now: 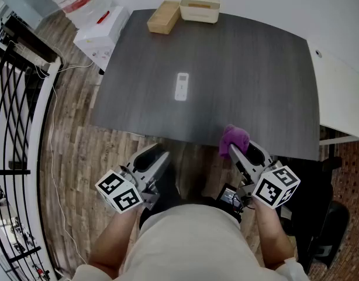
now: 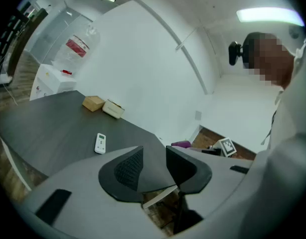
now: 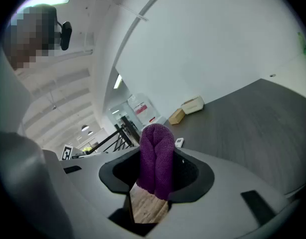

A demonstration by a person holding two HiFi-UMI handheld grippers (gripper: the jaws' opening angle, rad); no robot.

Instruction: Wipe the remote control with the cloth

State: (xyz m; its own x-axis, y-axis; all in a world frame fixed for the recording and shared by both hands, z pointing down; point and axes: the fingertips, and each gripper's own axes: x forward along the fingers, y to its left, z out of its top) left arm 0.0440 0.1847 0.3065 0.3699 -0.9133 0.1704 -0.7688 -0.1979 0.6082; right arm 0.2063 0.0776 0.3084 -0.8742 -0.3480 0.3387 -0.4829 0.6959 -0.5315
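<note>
The white remote control (image 1: 180, 86) lies flat near the middle of the dark grey table (image 1: 255, 69); it also shows in the left gripper view as the remote (image 2: 100, 143). My right gripper (image 1: 240, 150) hovers at the table's near edge, shut on a folded purple cloth (image 1: 233, 139) that sticks up between its jaws. In the right gripper view the cloth (image 3: 157, 161) fills the gap, with the remote (image 3: 179, 143) peeking out behind it. My left gripper (image 1: 158, 156) is over the floor just short of the near edge, its jaws apart with nothing between them (image 2: 154, 156).
A wooden box (image 1: 163, 17) and a cream tray (image 1: 200, 9) sit at the table's far edge. A white table (image 1: 343, 98) adjoins on the right. A black railing (image 1: 16, 98) and white boxes (image 1: 100, 31) stand at the left, and a black chair (image 1: 328, 227) is at the lower right.
</note>
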